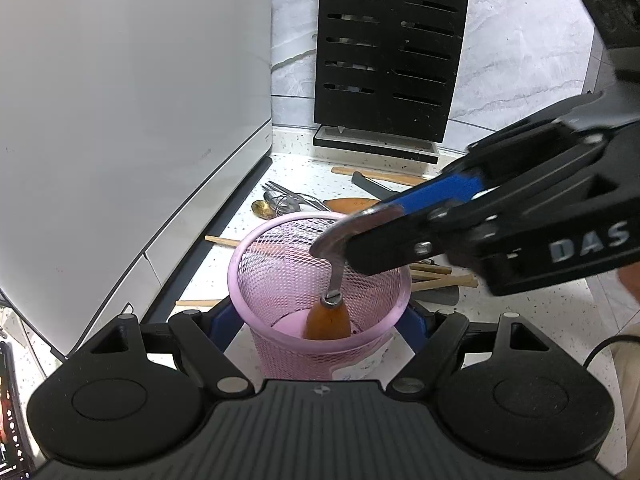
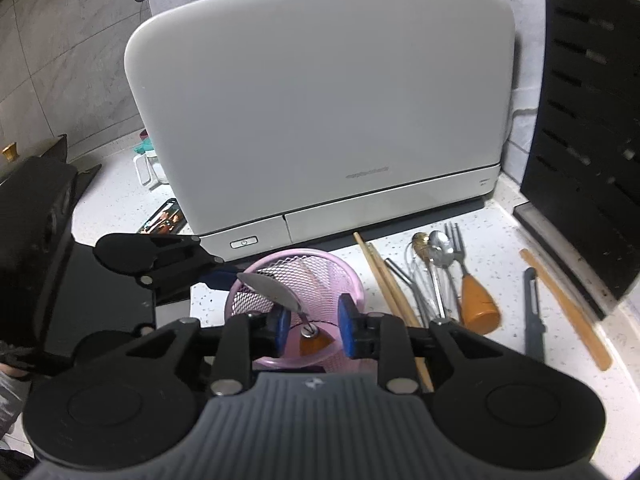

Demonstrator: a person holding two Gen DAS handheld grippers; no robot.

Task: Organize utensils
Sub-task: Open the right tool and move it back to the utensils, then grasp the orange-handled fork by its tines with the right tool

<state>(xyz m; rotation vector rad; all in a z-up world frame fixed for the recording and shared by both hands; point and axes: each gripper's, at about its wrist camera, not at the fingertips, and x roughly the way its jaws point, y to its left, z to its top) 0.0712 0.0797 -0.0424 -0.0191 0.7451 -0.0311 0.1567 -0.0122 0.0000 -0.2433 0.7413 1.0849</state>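
Right wrist view, spoon [image 2: 276,294] inside cup rim [image 2: 296,257]

I see orange-handled spoon [image 2: 280,296] standing handle-down in pink mesh cup [image 1: 280,280]; loose utensils [image 2: 436,272] scattered on counter beside it.

A big white appliance [image 2: 320,112] stands at the far side of the speckled counter [image 2: 500,232]. A phone [image 2: 165,216] lies at its left, with a clear mug [image 2: 150,168] farther back.
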